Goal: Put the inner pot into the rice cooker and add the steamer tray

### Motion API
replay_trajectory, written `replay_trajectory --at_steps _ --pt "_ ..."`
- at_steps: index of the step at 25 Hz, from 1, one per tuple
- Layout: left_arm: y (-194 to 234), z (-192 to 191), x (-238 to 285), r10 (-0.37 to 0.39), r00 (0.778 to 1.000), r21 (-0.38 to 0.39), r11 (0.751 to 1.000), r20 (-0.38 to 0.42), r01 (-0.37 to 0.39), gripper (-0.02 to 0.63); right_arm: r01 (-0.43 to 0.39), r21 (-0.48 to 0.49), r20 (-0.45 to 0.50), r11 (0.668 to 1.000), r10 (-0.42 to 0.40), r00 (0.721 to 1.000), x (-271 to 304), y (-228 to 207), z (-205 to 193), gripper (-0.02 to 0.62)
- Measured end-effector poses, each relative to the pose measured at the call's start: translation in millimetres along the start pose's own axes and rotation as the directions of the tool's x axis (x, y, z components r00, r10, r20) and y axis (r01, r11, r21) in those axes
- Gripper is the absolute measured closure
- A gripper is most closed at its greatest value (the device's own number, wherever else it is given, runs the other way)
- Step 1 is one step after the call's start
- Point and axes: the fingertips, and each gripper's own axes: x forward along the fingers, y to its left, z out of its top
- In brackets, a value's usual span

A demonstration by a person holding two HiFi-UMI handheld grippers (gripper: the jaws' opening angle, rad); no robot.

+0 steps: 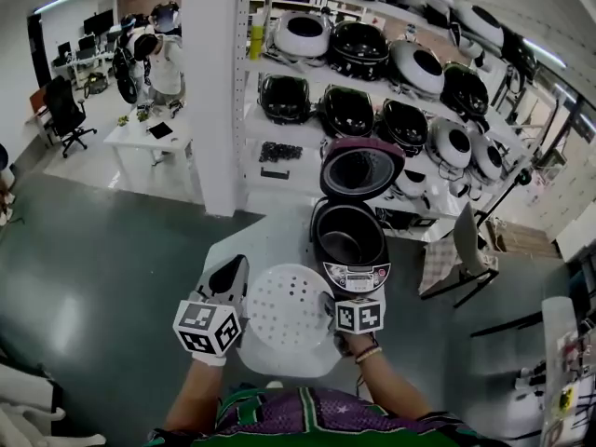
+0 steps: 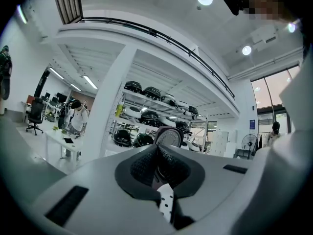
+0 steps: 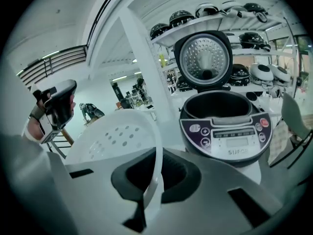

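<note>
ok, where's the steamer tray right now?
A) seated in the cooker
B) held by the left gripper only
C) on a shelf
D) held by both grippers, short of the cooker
D: the left gripper and right gripper each pinch the rim of the white steamer tray, on the person's side of the open rice cooker.

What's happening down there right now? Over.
Both shut on steamer tray rim: left gripper, right gripper. Tray held short of open rice cooker; pot looks already inside. Nothing between tray and cooker.
</note>
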Motion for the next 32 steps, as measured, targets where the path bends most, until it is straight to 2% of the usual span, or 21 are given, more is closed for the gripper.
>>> replay_trajectory --at_steps 4,14,18,24,32 --pt "-9.5 4.1 3.5 -0.023 1.000 0.002 1.000 -0.002 0.023 0.583 0.041 0.012 0.025 0.999 -0.041 0.999 -23.2 -10.9 26.5 0.583" --pt "-24.0 12.7 13.1 -0.065 0.998 0.007 0.998 -0.005 0.065 0.583 0.075 0.087 0.112 0.993 -0.084 0.990 -64.7 -30.0 74.1 0.583" --pt "-32.9 13.2 24.9 -0.080 0.997 -0.002 0.997 -0.009 0.080 0.584 0.134 0.062 0.136 0.989 -0.141 0.981 -82.2 -53.9 89.3 0.583" --pt "-43.0 8.3 48.5 -0.053 0.998 -0.013 0.999 -0.027 0.052 0.584 0.139 0.092 0.161 0.986 -0.152 0.975 -94.0 -96.3 105.0 0.581" --pt "-69.6 1.9 87.2 -0.020 1.000 0.029 0.999 -0.022 0.020 0.583 0.135 0.108 0.186 0.985 -0.153 0.970 -100.9 -156.9 140.5 0.582"
